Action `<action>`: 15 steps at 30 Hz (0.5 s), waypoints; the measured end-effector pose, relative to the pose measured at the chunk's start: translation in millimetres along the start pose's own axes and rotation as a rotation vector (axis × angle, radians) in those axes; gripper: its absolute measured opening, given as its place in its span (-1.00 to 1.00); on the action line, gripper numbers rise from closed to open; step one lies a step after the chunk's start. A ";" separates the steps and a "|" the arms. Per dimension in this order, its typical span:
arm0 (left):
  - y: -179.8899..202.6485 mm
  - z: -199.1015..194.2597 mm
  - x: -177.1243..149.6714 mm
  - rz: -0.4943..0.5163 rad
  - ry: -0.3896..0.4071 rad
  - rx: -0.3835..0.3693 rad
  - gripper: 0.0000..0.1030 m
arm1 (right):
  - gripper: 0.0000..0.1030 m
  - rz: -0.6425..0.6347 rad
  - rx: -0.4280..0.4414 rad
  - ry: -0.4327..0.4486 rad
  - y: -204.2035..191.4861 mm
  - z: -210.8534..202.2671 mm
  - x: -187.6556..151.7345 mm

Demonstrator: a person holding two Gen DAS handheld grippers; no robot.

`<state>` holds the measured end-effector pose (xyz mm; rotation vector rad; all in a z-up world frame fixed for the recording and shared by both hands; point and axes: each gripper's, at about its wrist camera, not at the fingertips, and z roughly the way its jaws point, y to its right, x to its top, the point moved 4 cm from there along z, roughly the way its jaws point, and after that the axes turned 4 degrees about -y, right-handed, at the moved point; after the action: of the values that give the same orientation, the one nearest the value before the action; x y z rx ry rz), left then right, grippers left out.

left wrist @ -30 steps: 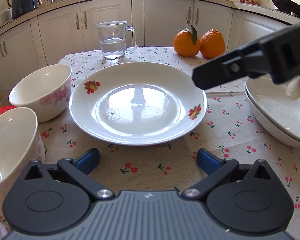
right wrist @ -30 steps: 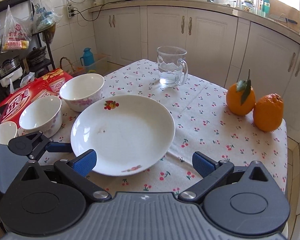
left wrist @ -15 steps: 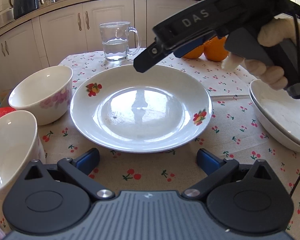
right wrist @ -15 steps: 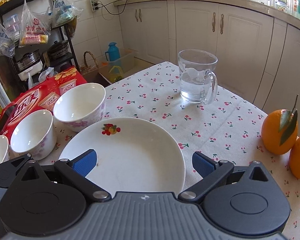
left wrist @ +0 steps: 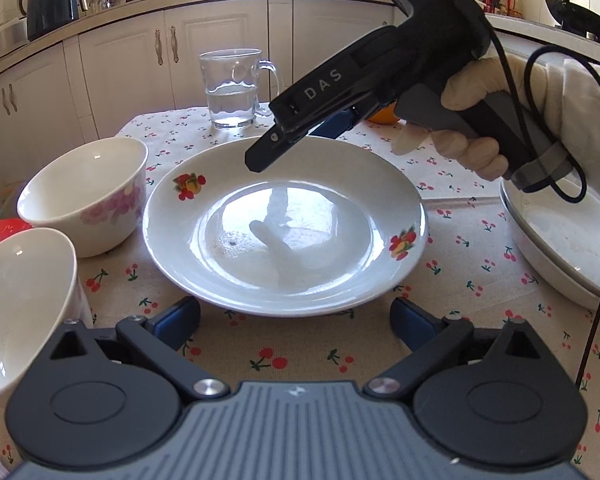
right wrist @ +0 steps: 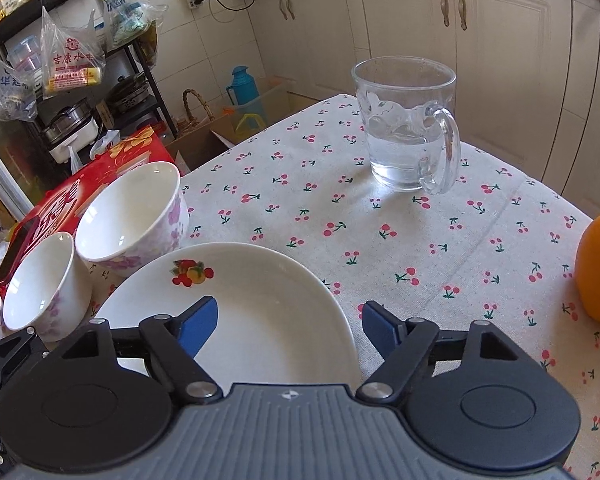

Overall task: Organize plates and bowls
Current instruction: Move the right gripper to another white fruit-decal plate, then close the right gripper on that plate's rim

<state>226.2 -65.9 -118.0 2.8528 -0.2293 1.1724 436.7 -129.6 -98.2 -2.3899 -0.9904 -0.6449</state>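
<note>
The fruit-print plate [left wrist: 284, 224] lies flat at mid tabletop [left wrist: 460, 240]. Two bowls [left wrist: 86, 196] stand just beside its left rim; stacked plates [left wrist: 560, 248] sit apart to its right. Your right tool [right wrist: 290, 326], fingers apart, hovers over the plate's far rim. Your left tool [left wrist: 296, 320], fingers apart, sits empty at the near rim.
</note>
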 end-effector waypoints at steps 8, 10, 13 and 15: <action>-0.3 1.8 3.0 0.012 0.021 0.009 0.89 | 0.39 0.020 0.095 -0.009 8.3 4.7 0.9; -1.9 2.6 3.9 0.004 0.021 0.007 0.87 | 0.38 0.014 0.103 -0.012 7.5 5.1 0.5; -3.5 3.8 4.7 0.000 0.020 0.011 0.83 | 0.38 0.017 0.116 -0.014 8.7 4.3 -0.3; -4.2 4.6 5.0 0.003 0.018 0.009 0.82 | 0.38 0.018 0.122 -0.017 9.1 3.6 -0.9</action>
<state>233.6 -62.9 -117.7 2.8492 -0.2286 1.2021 443.7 -133.8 -103.7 -2.2990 -0.9848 -0.5427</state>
